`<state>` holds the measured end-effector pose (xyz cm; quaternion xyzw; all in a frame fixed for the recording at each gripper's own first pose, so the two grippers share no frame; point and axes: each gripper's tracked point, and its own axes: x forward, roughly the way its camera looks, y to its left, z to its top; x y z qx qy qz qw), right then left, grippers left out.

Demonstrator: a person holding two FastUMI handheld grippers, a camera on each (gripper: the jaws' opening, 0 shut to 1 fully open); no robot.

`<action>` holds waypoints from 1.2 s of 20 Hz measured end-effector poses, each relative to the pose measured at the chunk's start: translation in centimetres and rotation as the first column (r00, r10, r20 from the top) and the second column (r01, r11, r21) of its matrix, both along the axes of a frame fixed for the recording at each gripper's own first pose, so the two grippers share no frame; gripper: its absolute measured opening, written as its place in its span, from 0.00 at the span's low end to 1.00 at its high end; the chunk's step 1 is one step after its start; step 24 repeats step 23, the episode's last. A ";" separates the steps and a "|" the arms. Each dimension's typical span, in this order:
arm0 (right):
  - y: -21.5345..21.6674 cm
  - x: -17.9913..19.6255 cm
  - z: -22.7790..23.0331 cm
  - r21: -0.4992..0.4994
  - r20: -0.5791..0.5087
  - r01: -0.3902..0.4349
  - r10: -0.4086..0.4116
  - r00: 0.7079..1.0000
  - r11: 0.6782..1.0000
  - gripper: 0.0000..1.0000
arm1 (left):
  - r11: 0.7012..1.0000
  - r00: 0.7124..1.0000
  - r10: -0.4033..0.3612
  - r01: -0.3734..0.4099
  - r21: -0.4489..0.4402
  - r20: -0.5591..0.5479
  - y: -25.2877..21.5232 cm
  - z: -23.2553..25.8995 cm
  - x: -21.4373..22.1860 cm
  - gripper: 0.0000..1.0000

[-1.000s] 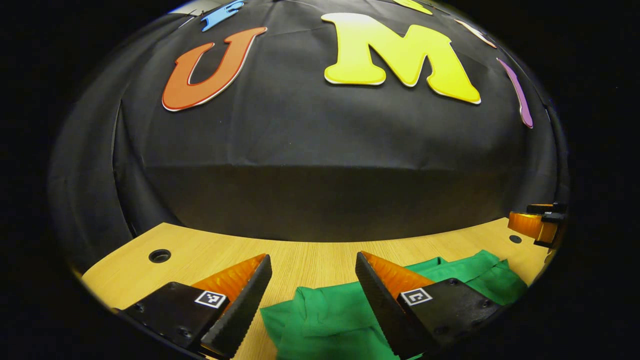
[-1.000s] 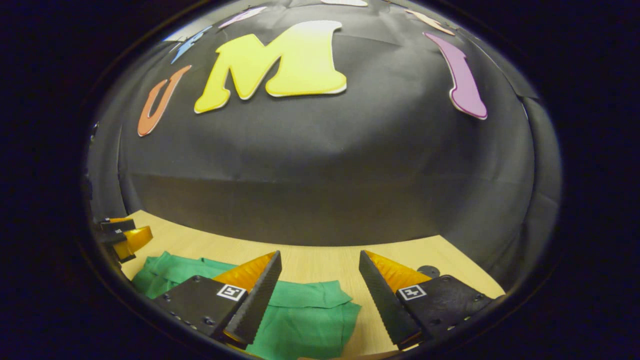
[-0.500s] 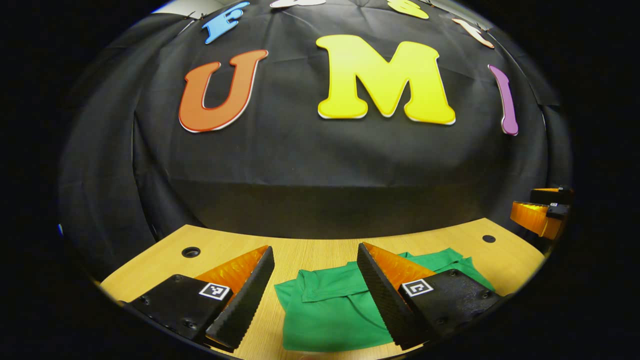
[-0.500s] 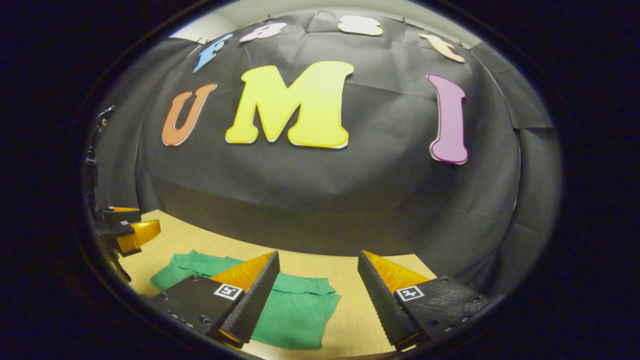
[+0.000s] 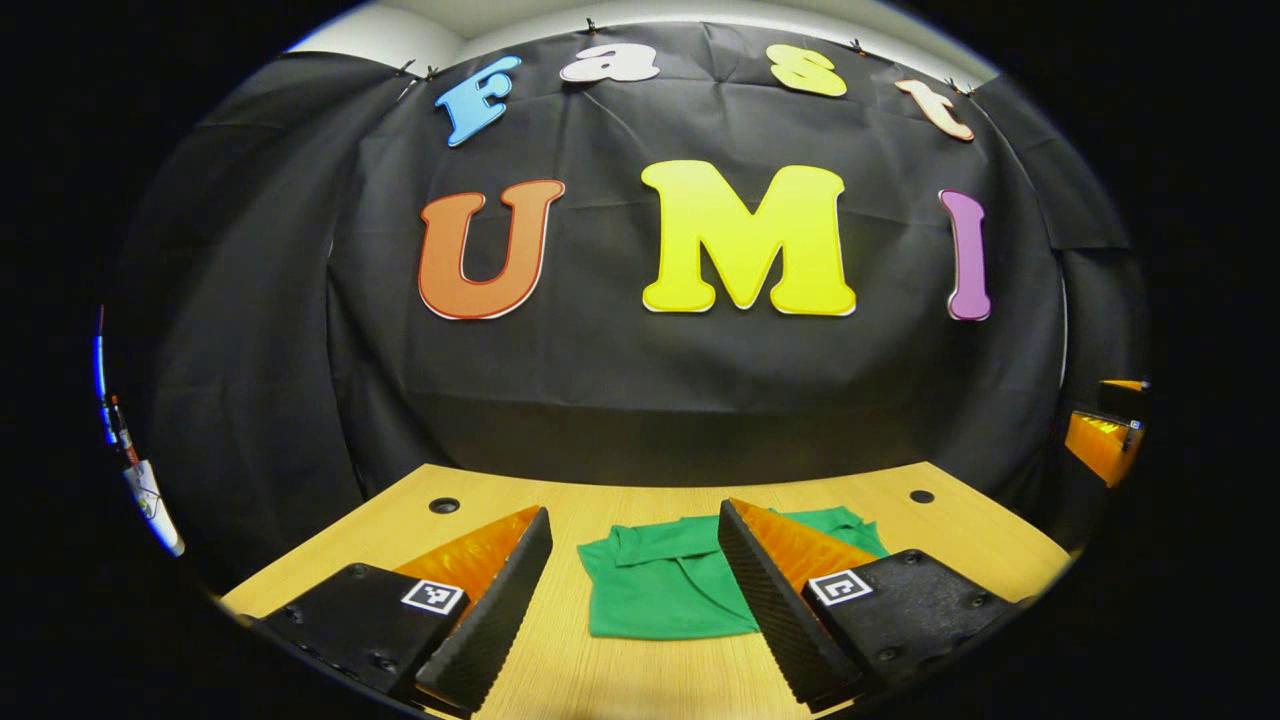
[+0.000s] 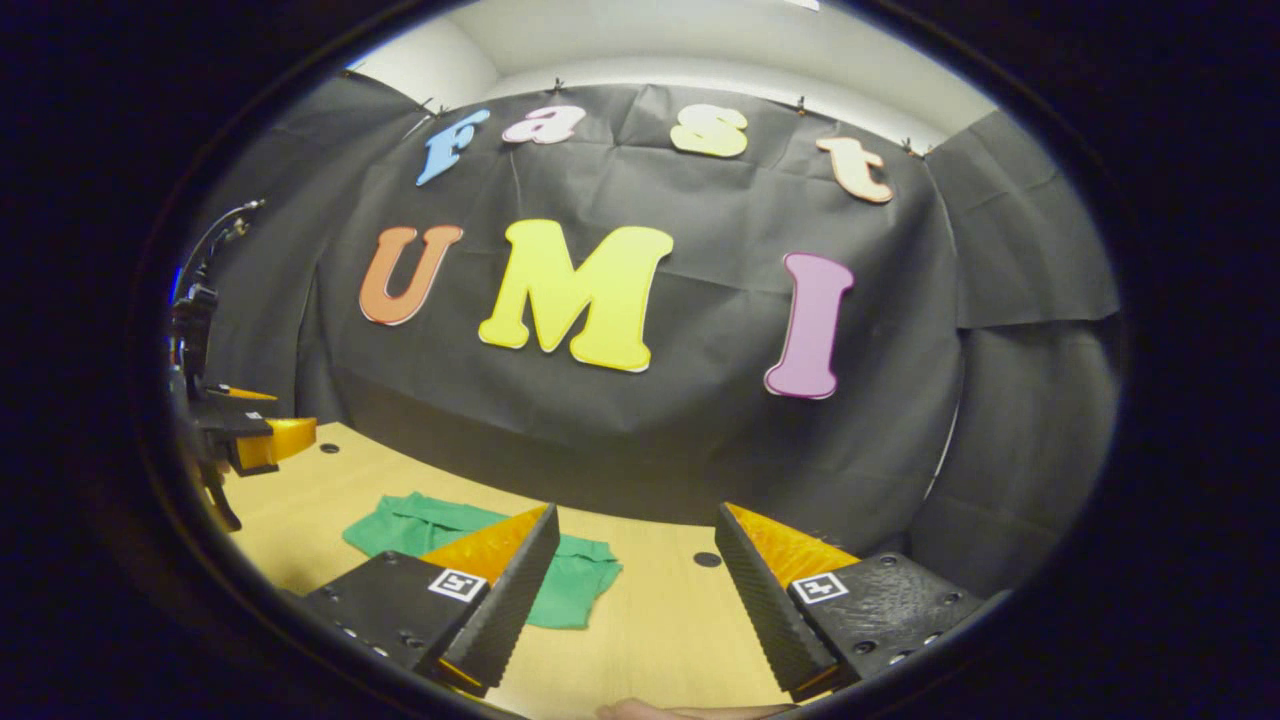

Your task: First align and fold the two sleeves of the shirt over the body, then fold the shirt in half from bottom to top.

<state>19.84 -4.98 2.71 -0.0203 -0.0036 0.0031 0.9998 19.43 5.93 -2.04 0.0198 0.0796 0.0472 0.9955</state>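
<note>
A green shirt lies folded into a compact rectangle on the wooden table, collar toward the far side. My left gripper hangs open above the table, short of the shirt, with nothing between its fingers. In the right gripper view the same shirt lies to the left, partly behind one finger. My right gripper is open too, held over bare table to the right of the shirt. The other gripper shows at the far left edge of that view, and at the right edge of the left gripper view.
Round cable holes sit in the tabletop at the far left, the far right and near the right gripper. The black booth wall stands close behind the table's far edge.
Both grippers have drawn back and risen away from the shirt, so it looks smaller and farther off. Both stay open. The shirt has not moved.
</note>
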 end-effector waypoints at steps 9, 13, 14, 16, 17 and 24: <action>0.7 -13.3 -5.3 0.053 -0.001 -0.084 0.084 0.996 0.995 0.96 | 0.993 0.998 0.014 -0.021 0.113 0.059 -2.9 0.1 -13.0 1.00; 0.1 -14.9 -6.8 0.106 -0.002 -0.062 0.062 0.998 0.992 0.96 | 0.994 0.997 -0.002 -0.007 0.109 0.082 -4.0 -1.1 -15.9 1.00; -0.3 -15.1 -6.9 0.120 0.004 -0.056 0.056 0.998 0.991 0.96 | 0.995 0.997 -0.013 0.005 0.098 0.079 -4.2 -1.5 -16.1 1.00; -0.1 -14.9 -6.3 0.159 0.020 -0.061 0.058 0.998 0.985 0.96 | 0.997 0.998 -0.024 0.019 0.074 0.062 -4.3 -1.9 -16.3 1.00; 0.3 -15.0 -6.5 0.166 0.020 -0.073 0.070 0.997 0.983 0.95 | 0.996 0.998 -0.016 0.011 0.084 0.065 -3.9 -1.9 -16.6 1.00; 0.7 -13.8 -8.3 0.153 -0.026 -0.053 0.057 0.998 0.987 0.95 | 0.999 0.996 -0.020 0.017 0.039 0.089 -3.5 -2.0 -15.9 1.00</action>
